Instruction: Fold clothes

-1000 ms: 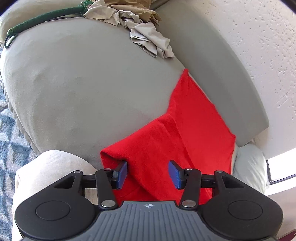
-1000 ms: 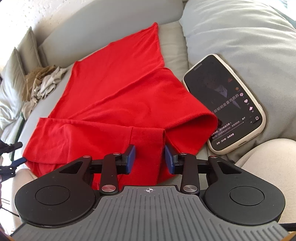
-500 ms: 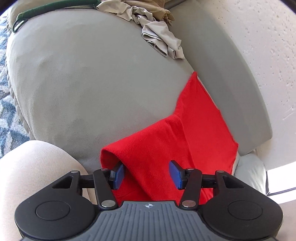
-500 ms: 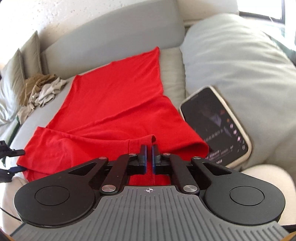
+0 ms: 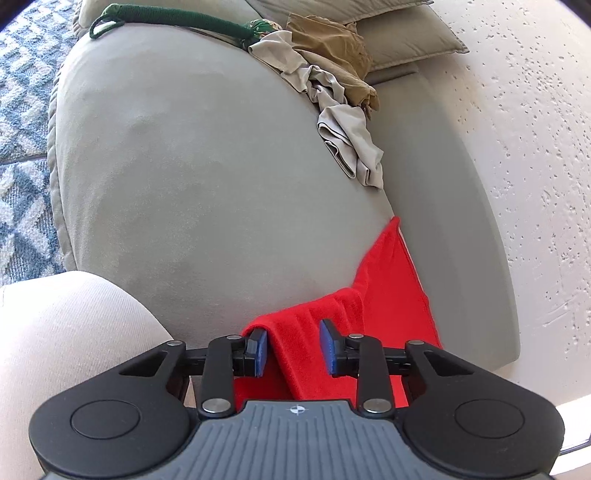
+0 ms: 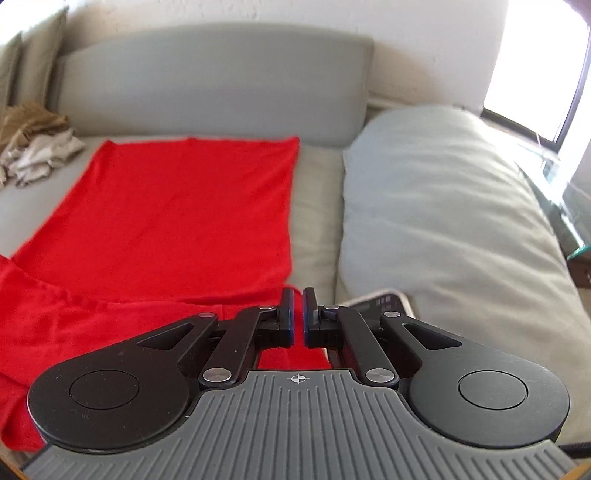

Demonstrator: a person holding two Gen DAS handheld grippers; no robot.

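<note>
Grey sofa point(image 6: 207, 74), red garment point(image 6: 177, 206) lengthwise toward backrest, right claw point(image 6: 297, 317) pinching it, left claw point(image 5: 293, 350) closing around it.

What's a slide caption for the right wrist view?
Right gripper shut on the red shirt, spread across the sofa beside a pillow.

1. A grey sofa point(image 5: 207, 192) with a padded backrest point(image 6: 221, 81).
2. A large pale cushion point(image 6: 443, 206) at one end – a phone point(image 6: 384, 297) lies just beside it, mostly hidden.
3. A green cord point(image 5: 177, 18) along the sofa's far edge.
4. A blue patterned rug point(image 5: 22, 110) – on the floor.
</note>
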